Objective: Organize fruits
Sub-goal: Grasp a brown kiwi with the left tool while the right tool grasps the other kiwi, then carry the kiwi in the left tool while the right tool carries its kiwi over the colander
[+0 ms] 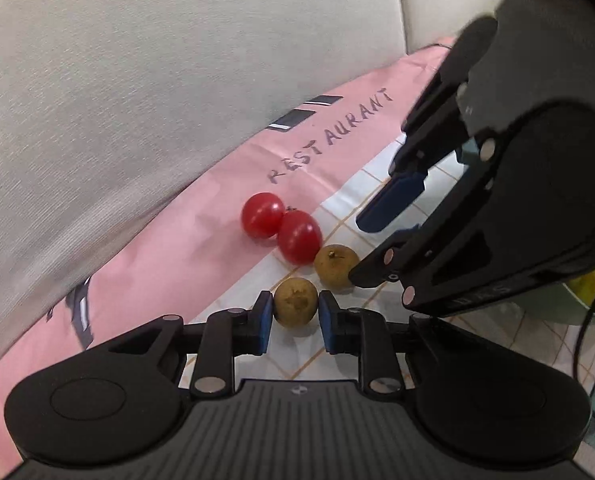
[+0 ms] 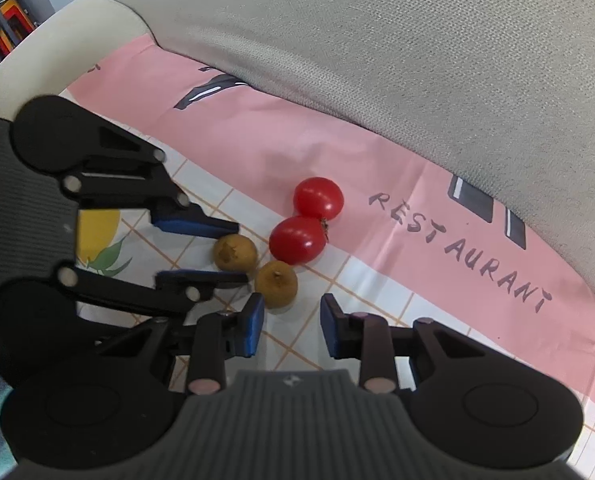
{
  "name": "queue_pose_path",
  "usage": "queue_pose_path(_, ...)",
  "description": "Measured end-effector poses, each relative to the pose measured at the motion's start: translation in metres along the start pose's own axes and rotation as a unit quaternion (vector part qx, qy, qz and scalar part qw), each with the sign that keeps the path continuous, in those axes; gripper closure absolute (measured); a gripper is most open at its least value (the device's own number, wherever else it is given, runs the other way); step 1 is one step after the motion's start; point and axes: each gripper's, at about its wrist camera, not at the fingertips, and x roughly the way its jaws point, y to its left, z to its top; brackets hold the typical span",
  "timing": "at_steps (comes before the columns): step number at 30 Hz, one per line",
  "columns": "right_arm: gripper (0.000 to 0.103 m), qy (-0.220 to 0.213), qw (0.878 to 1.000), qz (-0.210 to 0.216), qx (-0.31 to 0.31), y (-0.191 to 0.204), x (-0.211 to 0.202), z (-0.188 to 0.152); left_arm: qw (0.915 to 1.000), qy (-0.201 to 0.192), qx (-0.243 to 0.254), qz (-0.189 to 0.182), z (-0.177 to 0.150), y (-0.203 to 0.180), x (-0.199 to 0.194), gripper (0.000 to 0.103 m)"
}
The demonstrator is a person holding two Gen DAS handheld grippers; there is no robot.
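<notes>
Left claw closed on a brown fruit; right claw open, holding nothing.

I see two brown fruits and two red tomatoes bunched together on a pink printed cloth beside a grey cushion. My right claw hangs just short of the second brown fruit, apart from it. To lift cleanly, I judge the left should rise straight up, gently, without nudging its touching neighbours.

We are seeing the left gripper closing its blue pads on one brown fruit, while our right gripper is hovering agape beside another brown fruit, near two tomatoes.
</notes>
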Motion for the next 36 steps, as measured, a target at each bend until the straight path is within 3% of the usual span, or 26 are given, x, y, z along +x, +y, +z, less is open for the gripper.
queue_pose_path(9, 0.076, -0.001, 1.000, 0.012, 0.011, 0.009, 0.010, 0.006, 0.9967, -0.001, -0.080, 0.012, -0.006, 0.029, -0.031, 0.076)
queue_pose_path(12, 0.081, -0.001, 1.000, 0.014, 0.016, 0.013, 0.014, 0.008, 0.9961, -0.012, -0.086, 0.009, -0.007, 0.029, -0.040, 0.076)
queue_pose_path(19, 0.082, -0.009, 0.999, 0.008, 0.035, 0.016, 0.014, 0.009, 0.9950, -0.020, -0.097, 0.013, -0.011, 0.022, -0.059, 0.076)
queue_pose_path(29, 0.082, -0.062, 0.997, 0.007, 0.054, 0.038, -0.036, -0.011, 0.9897, -0.050, -0.133, 0.021, -0.016, 0.007, -0.105, 0.076)
queue_pose_path(36, 0.082, -0.112, 0.991, -0.024, 0.067, 0.060, -0.085, -0.042, 0.9851, -0.070, -0.155, 0.028, -0.026, -0.016, -0.137, 0.076)
